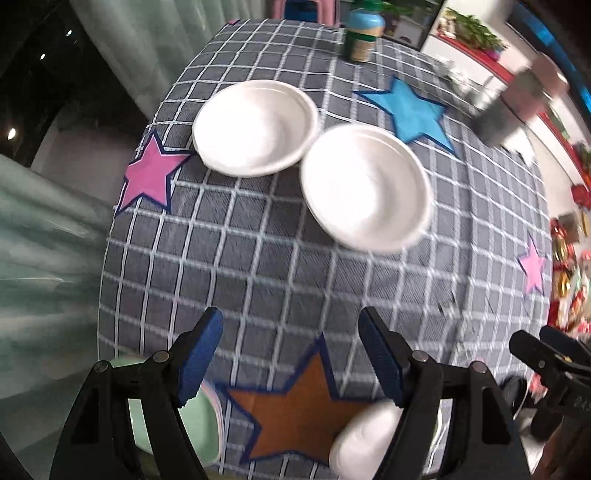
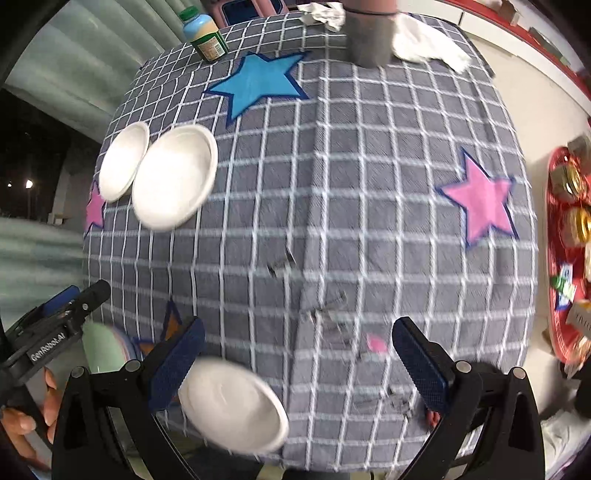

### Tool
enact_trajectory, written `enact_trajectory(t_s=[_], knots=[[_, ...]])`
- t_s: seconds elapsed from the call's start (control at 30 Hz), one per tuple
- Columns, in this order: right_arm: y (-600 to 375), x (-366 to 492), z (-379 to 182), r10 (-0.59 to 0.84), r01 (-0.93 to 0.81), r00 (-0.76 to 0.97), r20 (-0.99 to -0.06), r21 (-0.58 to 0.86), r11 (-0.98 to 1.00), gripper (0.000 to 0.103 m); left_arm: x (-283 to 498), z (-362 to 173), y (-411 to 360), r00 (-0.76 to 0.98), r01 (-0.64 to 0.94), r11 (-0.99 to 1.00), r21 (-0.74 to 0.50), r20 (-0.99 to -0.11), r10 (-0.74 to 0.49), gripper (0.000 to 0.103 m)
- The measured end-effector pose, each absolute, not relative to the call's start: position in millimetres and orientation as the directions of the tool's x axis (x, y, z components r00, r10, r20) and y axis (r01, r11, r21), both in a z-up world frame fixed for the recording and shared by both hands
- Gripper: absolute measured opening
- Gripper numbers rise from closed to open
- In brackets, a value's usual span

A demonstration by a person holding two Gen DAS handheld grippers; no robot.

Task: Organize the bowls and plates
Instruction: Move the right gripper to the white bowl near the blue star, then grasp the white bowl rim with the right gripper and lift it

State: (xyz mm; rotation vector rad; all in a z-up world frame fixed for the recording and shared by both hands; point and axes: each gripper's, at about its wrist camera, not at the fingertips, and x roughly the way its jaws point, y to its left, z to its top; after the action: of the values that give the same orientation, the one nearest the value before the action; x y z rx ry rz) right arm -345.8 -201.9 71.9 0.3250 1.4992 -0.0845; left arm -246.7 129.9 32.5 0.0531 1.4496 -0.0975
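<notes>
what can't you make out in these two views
- Green dish: left wrist view, mostly behind the left gripper; plate or bowl unclear.
- Near white dish: right wrist view, motion-blurred and partly behind a finger of the right gripper; depth unclear.
- Grey cylinder: top cut off by the frame edge.
- Bottle: label too small to read.

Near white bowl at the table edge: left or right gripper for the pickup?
Right, probably. The near white bowl lies just past the right gripper's left-hand pad, jaws open and empty. In the left gripper's view it sits outside the fingers, partly hidden behind one.
</notes>
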Motion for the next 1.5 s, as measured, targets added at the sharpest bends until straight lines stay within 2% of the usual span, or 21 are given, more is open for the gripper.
enact_trajectory(t_s=[0.47, 0.73, 0.77, 0.83, 0.87, 0.9, 0.93, 0.97, 1.03, 1.1, 1.17, 1.27, 1.33, 1.47, 1.5], knots=[[-161.1, -217.2, 15.9, 0.098, 0.226, 0.01, -0.995, 0.098, 0.969, 0.102, -167.6, -35.5, 144.3, 0.045, -0.098, 0.992, -0.074, -0.997, -0.07, 0.079], [-149.8, -182.1, -9.6, 0.081, 0.207, 0.003, -0.997, 0.08, 0.975, 0.102, -152.9, -55.4, 142.7, 0.027, -0.127, 0.989, -0.08, -0.997, -0.077, 0.078], [-148.3, -179.5, -12.3, 0.078, 0.205, 0.007, -0.997, 0.078, 0.976, 0.102, -151.5, -58.0, 143.3, 0.023, -0.133, 0.988, -0.083, -0.996, -0.081, 0.076], [-146.7, -175.0, -17.6, 0.08, 0.211, 0.01, -0.997, 0.08, 0.974, 0.102, -148.6, -64.1, 146.3, 0.007, -0.148, 0.984, -0.1, -0.995, -0.1, 0.064], [-145.7, -173.9, -20.1, 0.084, 0.214, 0.009, -0.996, 0.084, 0.973, 0.091, -147.1, -67.5, 147.3, -0.002, -0.154, 0.981, -0.121, -0.992, -0.123, 0.062], [-143.2, -171.7, -23.9, 0.093, 0.215, 0.005, -0.996, 0.092, 0.972, 0.074, -145.5, -67.6, 146.9, 0.005, -0.152, 0.981, -0.119, -0.993, -0.12, 0.059], [-141.4, -171.5, -28.1, 0.102, 0.217, -0.009, -0.995, 0.098, 0.971, 0.064, -143.4, -67.6, 145.3, 0.011, -0.14, 0.982, -0.129, -0.992, -0.128, 0.054], [-138.7, -171.6, -32.7, 0.107, 0.219, -0.021, -0.994, 0.1, 0.97, 0.049, -142.1, -67.4, 142.8, 0.016, -0.126, 0.982, -0.138, -0.99, -0.137, 0.051], [-135.9, -172.8, -38.1, 0.118, 0.231, 0.0, -0.993, 0.115, 0.966, 0.041, -139.2, -66.9, 137.2, 0.018, -0.093, 0.985, -0.145, -0.989, -0.144, 0.042], [-131.2, -172.7, -39.2, 0.139, 0.211, -0.004, -0.99, 0.135, 0.968, 0.025, -137.5, -66.7, 132.3, 0.013, -0.071, 0.986, -0.148, -0.989, -0.147, 0.042], [-124.2, -175.1, -41.9, 0.168, 0.187, -0.025, -0.985, 0.161, 0.969, 0.02, -139.1, -66.1, 127.0, 0.004, -0.044, 0.987, -0.155, -0.988, -0.155, 0.042], [-112.9, -178.8, -45.9, 0.163, 0.173, -0.033, -0.986, 0.155, 0.973, 0.02, -139.7, -61.1, 115.3, 0.037, 0.008, 0.994, -0.105, -0.994, -0.106, 0.042], [-117.4, -186.1, -47.1, 0.172, 0.188, -0.034, -0.984, 0.163, 0.969, 0.02, -134.7, -59.9, 113.6, 0.048, 0.025, 0.994, -0.105, -0.993, -0.106, 0.047], [-122.0, -184.1, -49.7, 0.186, 0.201, -0.029, -0.982, 0.176, 0.964, 0.02, -124.6, -67.2, 110.1, 0.012, 0.046, 0.989, -0.137, -0.99, -0.138, 0.047], [-123.5, -184.5, -49.1, 0.192, 0.206, -0.029, -0.981, 0.182, 0.962, 0.02, -126.0, -67.5, 110.9, 0.026, 0.063, 0.99, -0.127, -0.991, -0.129, 0.043]])
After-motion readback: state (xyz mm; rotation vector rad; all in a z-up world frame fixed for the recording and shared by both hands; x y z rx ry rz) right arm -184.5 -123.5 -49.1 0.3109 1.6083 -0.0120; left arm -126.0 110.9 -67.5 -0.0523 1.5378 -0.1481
